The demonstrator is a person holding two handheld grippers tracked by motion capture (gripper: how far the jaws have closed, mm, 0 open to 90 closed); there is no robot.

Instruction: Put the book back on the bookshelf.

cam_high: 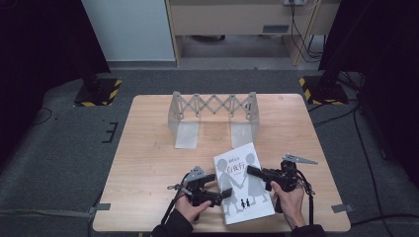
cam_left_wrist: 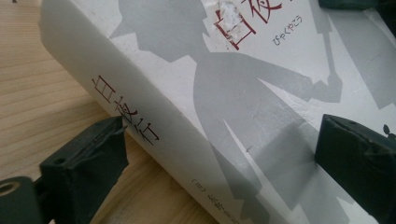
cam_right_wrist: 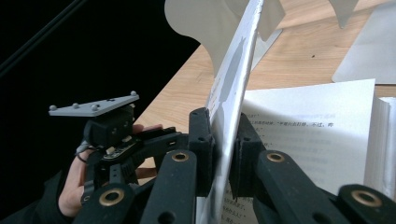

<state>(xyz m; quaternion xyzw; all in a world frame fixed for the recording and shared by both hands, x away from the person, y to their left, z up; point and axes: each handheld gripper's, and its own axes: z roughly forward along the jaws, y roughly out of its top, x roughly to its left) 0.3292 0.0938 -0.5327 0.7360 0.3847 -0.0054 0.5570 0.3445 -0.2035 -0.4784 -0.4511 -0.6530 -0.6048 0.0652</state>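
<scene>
Pinching book cover (cam_right_wrist: 227, 93), right gripper (cam_right_wrist: 225, 149).

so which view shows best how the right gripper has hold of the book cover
The right gripper view: its pads clamp the lifted cover edge-on. The high view shows the right gripper at the book's edge, small. The left gripper view shows the cover face.

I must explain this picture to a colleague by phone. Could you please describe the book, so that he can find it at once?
Start from the light wooden table and go to its near edge, in front of the grey folding rack. The book lies there between the person's two hand-held tools. It is the white one with grey silhouettes of two figures holding hands and a red title, and the right tool pinches its lifted cover.
</scene>
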